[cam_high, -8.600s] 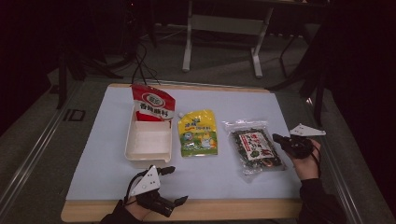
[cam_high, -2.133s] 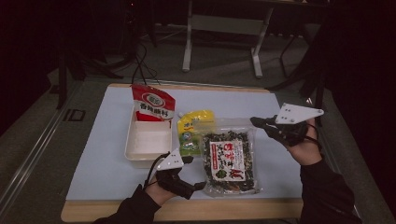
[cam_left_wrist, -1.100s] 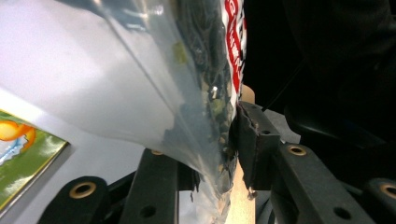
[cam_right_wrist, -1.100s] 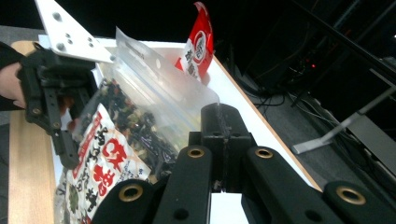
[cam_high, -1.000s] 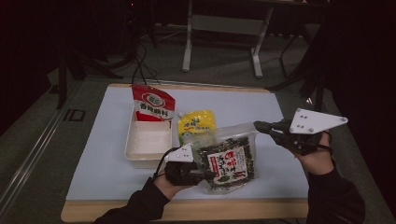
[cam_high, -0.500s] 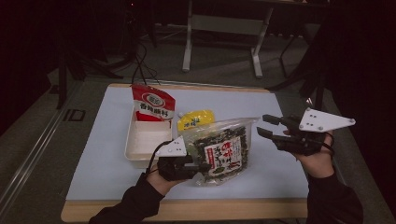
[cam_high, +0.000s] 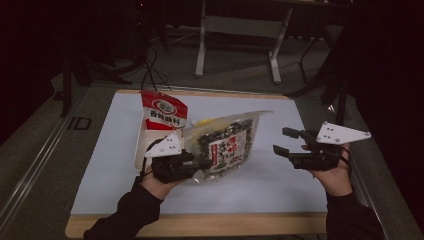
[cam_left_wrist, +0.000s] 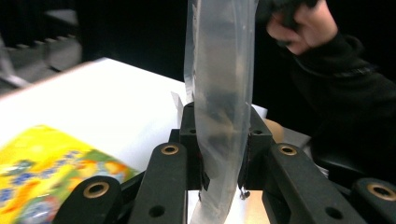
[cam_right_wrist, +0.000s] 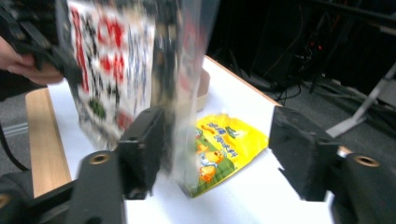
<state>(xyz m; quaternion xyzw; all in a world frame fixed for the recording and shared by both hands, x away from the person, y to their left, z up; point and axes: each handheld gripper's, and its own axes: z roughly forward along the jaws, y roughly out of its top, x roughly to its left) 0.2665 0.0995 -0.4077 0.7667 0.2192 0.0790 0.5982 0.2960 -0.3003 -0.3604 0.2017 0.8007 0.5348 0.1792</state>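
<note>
the left gripper (cam_high: 192, 164) clamps a crinkly clear bag (cam_high: 226, 146) (dark bits inside), lifted above the white table (cam_high: 265, 185). the right gripper (cam_high: 286, 142) gapes wide. farther off: a glossy yellow packet (cam_right_wrist: 223, 144), a red pouch (cam_high: 163, 111).

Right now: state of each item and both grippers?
left gripper: shut on clear snack bag.
right gripper: open, holding nothing, off to the bag's right.
clear snack bag: lifted off the table, tilted, pinched at one edge.
yellow packet: lying flat on the table, partly behind the bag.
red packet: leaning upright at the tray's far end.
white tray: on the table; contents hidden.
</note>
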